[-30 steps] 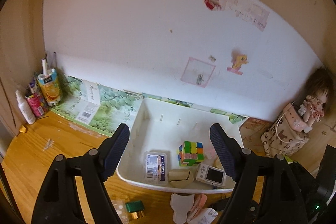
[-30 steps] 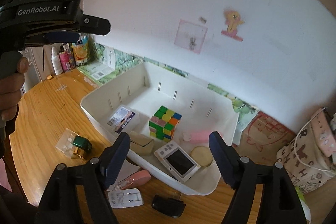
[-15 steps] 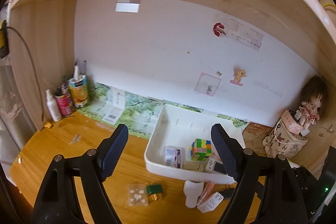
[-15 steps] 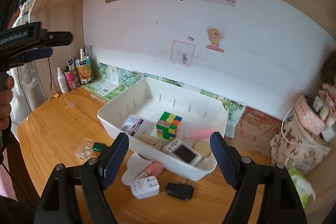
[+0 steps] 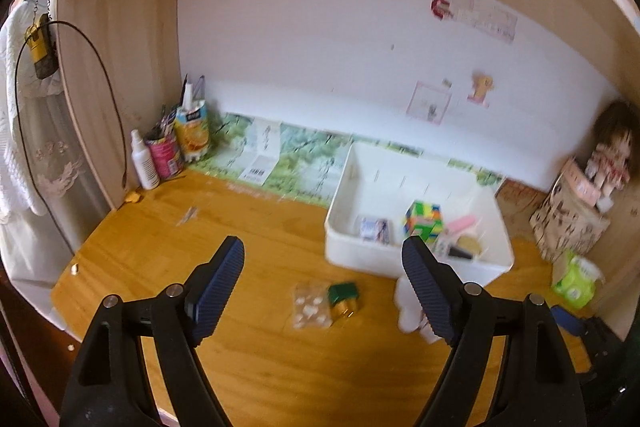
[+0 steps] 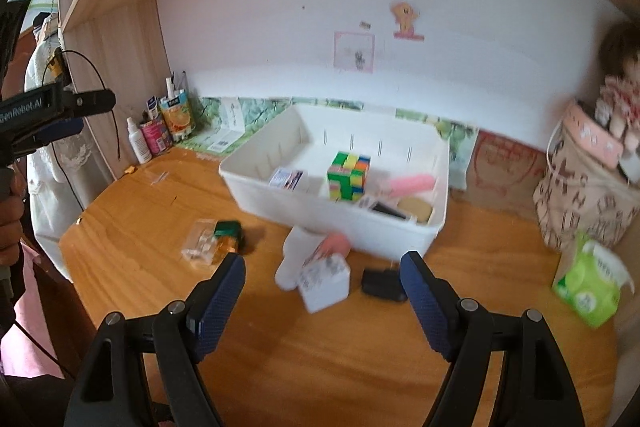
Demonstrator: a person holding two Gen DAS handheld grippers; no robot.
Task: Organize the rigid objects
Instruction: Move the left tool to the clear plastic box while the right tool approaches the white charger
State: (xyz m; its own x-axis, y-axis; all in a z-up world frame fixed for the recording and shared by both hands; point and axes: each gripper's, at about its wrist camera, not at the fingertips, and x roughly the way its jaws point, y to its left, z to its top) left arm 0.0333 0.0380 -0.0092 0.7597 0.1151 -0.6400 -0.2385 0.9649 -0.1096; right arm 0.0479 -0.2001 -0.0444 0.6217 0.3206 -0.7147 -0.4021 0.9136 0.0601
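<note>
A white bin [image 6: 344,219] [image 5: 340,227] stands on the wooden desk and holds a colour cube [image 6: 347,175] [image 5: 425,219], a small card box [image 6: 286,179], a pink item [image 6: 408,183], a camera and a round tan item. In front of it lie a green-gold box [image 6: 227,233] [image 5: 343,297] beside a clear packet [image 6: 198,247], a white charger [image 6: 325,281], a white object [image 6: 294,259], a pink object [image 6: 336,241] and a black adapter [image 6: 382,285]. My left gripper [image 5: 322,281] and right gripper [image 6: 322,293] are both open, empty and held back above the desk.
Bottles and cans [image 5: 168,151] stand in the back left corner. A patterned bag with a doll [image 6: 592,183] and a green tissue pack [image 6: 590,287] sit at the right. A shelf runs overhead. The left gripper also shows at the left of the right wrist view [image 6: 48,107].
Both grippers have pulled back and up from the bin, so more of the desk shows. Both stayed open and empty. The objects have not moved.
</note>
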